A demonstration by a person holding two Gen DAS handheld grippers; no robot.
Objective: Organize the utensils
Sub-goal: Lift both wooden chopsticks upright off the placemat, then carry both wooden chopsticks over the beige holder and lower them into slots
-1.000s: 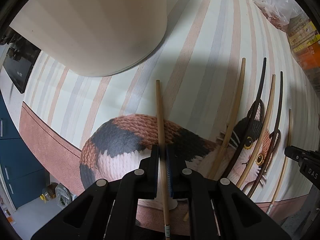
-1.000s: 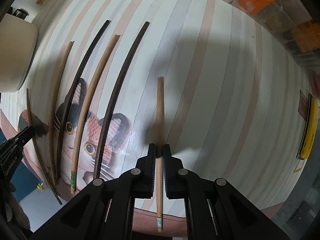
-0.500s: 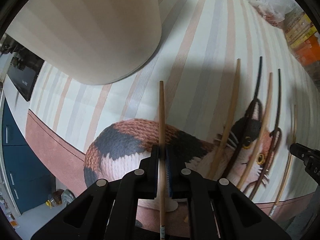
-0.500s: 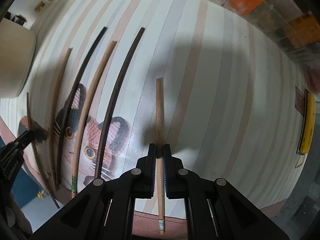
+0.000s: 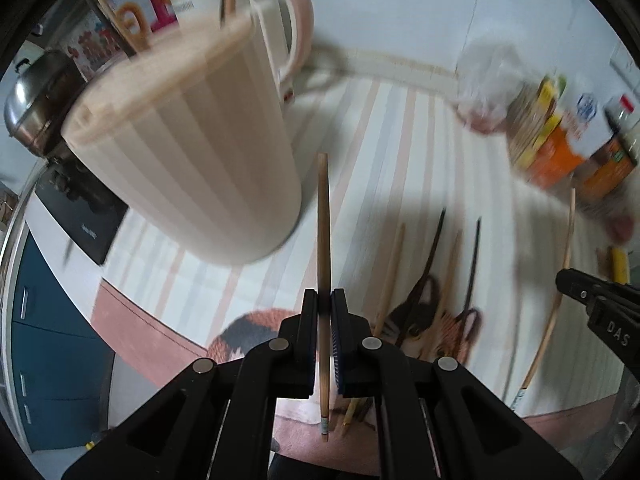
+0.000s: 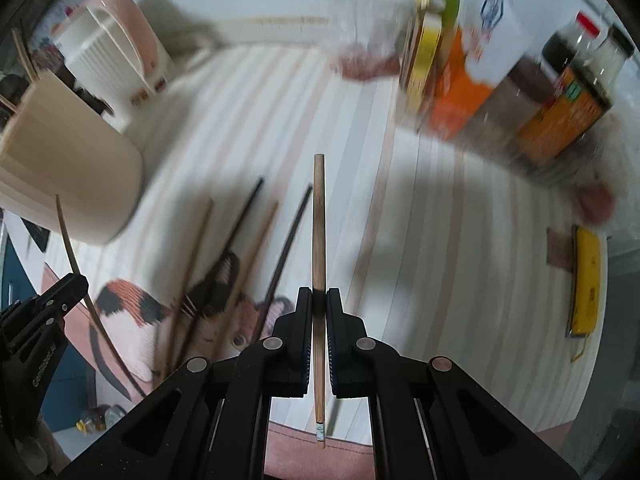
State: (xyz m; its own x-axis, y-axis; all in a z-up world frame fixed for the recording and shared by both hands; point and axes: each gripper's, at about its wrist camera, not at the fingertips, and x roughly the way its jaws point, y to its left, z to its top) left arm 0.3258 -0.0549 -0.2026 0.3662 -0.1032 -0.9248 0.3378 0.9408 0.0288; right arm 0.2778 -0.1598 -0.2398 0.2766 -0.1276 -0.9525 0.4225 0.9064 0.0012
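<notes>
Above the near edge of the counter (image 5: 400, 128), with its striped cloth and cat print, the left gripper (image 5: 324, 308) has its jaws clamped on a light wooden chopstick (image 5: 323, 240), gripped past its middle toward the banded rear end, so that most of the stick points forward and clear of the cloth. The tip sits just beside the wall of a cream ribbed utensil holder (image 5: 192, 152), which stands toward the left side of the counter with two sticks poking from its rim. Farther right, the right gripper (image 6: 318, 300) is likewise clenched on a second light wooden chopstick (image 6: 318, 224), also lifted off the surface. Between the two grippers four chopsticks lie side by side on the cat print (image 6: 224, 312): two pale bamboo ones (image 6: 192, 264) and two dark ones (image 6: 288, 248), roughly parallel and close together; motion blur hides whether they touch. A pink-and-white kettle (image 6: 116, 44) stands at the back left corner. Cartons and sauce bottles (image 6: 520, 92) crowd the back right corner, and a yellow item (image 6: 586, 280) lies at the right edge.
</notes>
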